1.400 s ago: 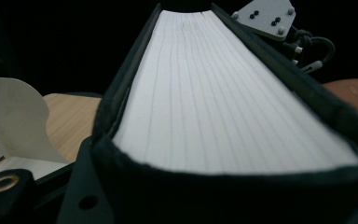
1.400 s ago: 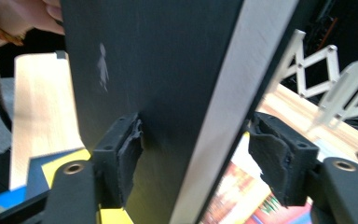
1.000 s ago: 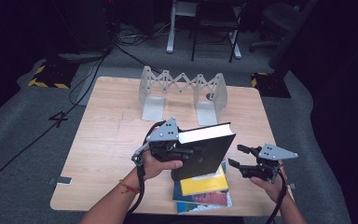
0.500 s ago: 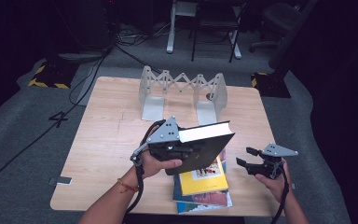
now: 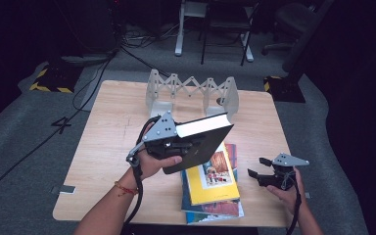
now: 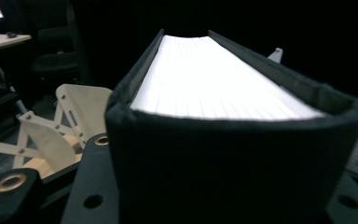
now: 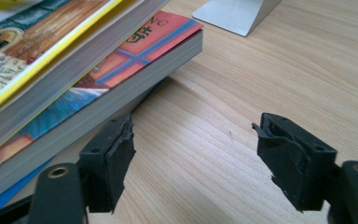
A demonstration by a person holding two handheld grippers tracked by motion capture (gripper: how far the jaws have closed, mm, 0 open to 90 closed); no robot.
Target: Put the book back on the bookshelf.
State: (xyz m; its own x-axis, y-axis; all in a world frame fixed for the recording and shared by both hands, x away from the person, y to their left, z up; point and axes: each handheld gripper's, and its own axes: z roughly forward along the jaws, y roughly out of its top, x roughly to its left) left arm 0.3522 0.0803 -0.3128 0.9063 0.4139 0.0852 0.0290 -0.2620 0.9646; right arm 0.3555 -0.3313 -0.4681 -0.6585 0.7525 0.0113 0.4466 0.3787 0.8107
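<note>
Since a second ago the left gripper (image 5: pixel 186 144) has lifted the black book (image 5: pixel 203 142) higher off the stack (image 5: pixel 210 188) and tipped it up toward the rack (image 5: pixel 191 93), while the right gripper (image 5: pixel 262 174) has sunk to the table (image 5: pixel 107 127) beside the stack. Its jaws have just been opening, with nothing between them.

Nearest, the stack lies at the front edge, a yellow book on top. Above it the black book hangs in the air, pinched by its spine in the left gripper's jaws, page edges facing the rack.

To do this well, I judge the book should be kept upright, carried clear of the stack, and lined up with a free slot of the rack before release. The spread right gripper could steady the book's far end.
</note>
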